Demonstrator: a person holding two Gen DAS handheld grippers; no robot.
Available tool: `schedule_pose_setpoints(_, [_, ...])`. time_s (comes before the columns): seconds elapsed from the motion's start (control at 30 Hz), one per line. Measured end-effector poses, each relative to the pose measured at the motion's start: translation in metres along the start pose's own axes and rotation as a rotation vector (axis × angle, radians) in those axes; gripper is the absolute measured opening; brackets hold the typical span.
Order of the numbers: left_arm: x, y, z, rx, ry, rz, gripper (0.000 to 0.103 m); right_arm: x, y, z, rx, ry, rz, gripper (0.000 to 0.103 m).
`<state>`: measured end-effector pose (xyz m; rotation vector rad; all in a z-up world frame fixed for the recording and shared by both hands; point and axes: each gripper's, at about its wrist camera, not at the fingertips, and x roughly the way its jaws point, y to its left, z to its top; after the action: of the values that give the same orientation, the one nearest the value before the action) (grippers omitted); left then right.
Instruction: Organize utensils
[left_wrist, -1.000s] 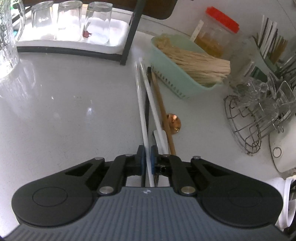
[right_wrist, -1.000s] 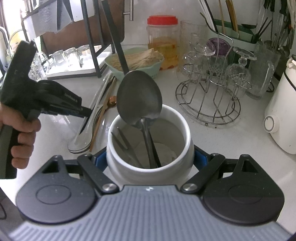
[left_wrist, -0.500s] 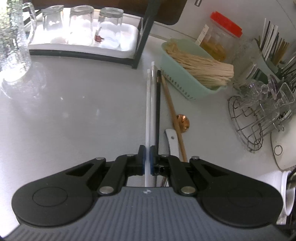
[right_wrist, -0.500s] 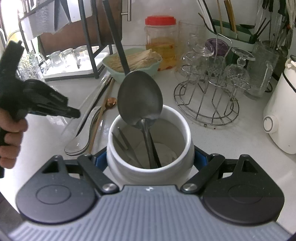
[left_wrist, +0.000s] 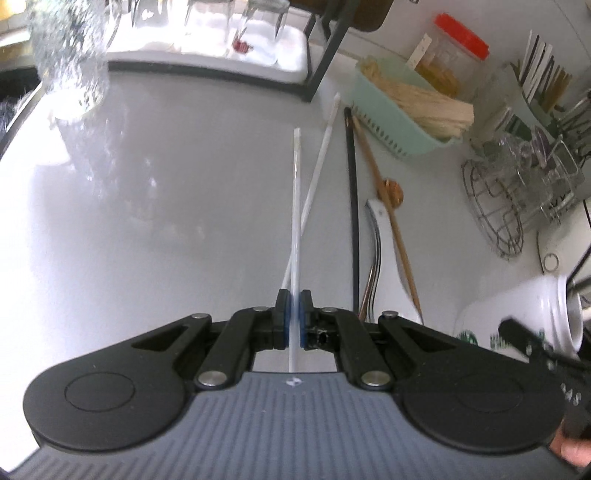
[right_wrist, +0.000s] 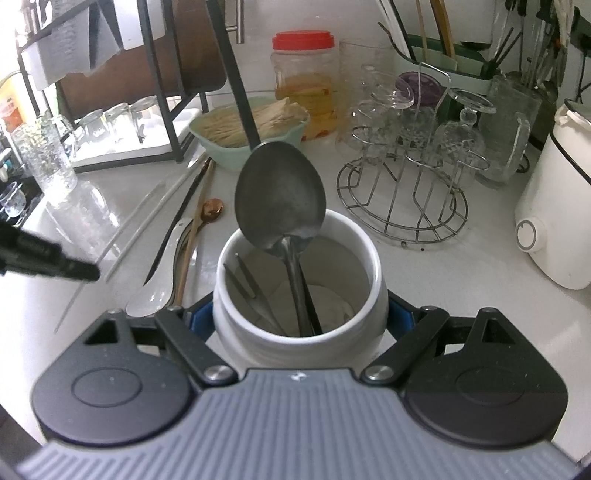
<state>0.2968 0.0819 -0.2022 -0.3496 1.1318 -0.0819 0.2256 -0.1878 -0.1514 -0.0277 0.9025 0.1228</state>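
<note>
Bright daylight floods in from the upper left, and the counter (left_wrist: 155, 206) throws back a broad white glare. The glasses (left_wrist: 207, 22) up top wash out almost completely. Motion blur smears the left wrist view, worst on the pitcher (left_wrist: 70, 55). Both fisheye views bend hard at the edges. The right wrist view is sharper; the spoon (right_wrist: 280, 195) shows dark against the light.

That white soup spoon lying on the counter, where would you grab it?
Judging by its pose, grip the white soup spoon across its narrow handle, coming straight down with one finger each side. The bowl is wide and rounded, likely to slip, and the wooden chopstick lies close alongside, so approach carefully.
</note>
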Motion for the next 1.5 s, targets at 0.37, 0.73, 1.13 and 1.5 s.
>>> schedule_pose_setpoints(0.37, [-0.011,0.022,-0.023,0.039,0.060,-0.007,0.005,-0.003,0.011,-0.003,0.015,0.008,-0.015,0.091])
schedule_pose_setpoints(0.73, [-0.014,0.047,-0.025,0.041,0.064,-0.008,0.006,-0.007,0.035,-0.008,-0.001,0.036,-0.001,0.091])
schedule_pose_setpoints(1.13, [-0.004,0.051,0.013,0.074,0.017,-0.019,0.016,-0.002,0.043,-0.003,0.041,0.044,-0.040,0.091])
schedule_pose_setpoints(1.5, [0.023,0.028,0.056,0.186,-0.019,0.022,0.016,0.002,0.047,0.000,0.069,0.057,-0.068,0.091])
